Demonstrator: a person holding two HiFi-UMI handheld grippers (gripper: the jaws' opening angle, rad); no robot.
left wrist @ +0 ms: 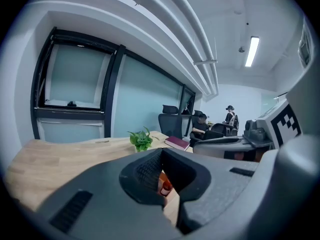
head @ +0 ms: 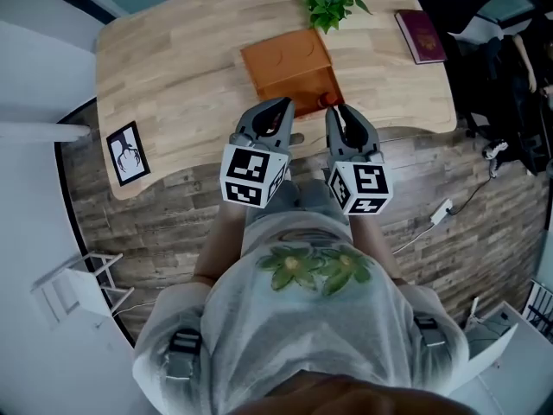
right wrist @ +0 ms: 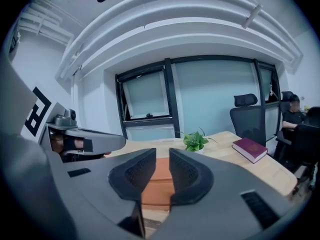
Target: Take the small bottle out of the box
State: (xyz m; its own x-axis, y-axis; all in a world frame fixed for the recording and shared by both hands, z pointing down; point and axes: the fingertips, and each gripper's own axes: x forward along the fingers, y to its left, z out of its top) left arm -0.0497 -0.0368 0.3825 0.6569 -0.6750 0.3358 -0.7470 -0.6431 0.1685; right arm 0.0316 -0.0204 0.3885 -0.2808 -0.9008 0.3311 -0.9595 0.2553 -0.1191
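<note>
Pale matt wood-grain table [head: 173, 67], smooth orange-brown box [head: 285, 63], maroon book [head: 420, 35] faintly sheened, grey wood-plank floor [head: 173, 223]

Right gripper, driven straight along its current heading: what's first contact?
Most likely the brown box: its near face fills the gap between the parted jaws of the right gripper. Nothing shows in between, though depth is hard to judge.

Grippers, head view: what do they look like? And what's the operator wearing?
Both the left gripper and right gripper are grey moulded tongs tapering to rounded tips, with dark ribbed pads inside. Each carries a white cube with black square markers. No cables show. The person wears a light grey short-sleeved T-shirt with a green leaf print, plus buckled shoulder straps.
</note>
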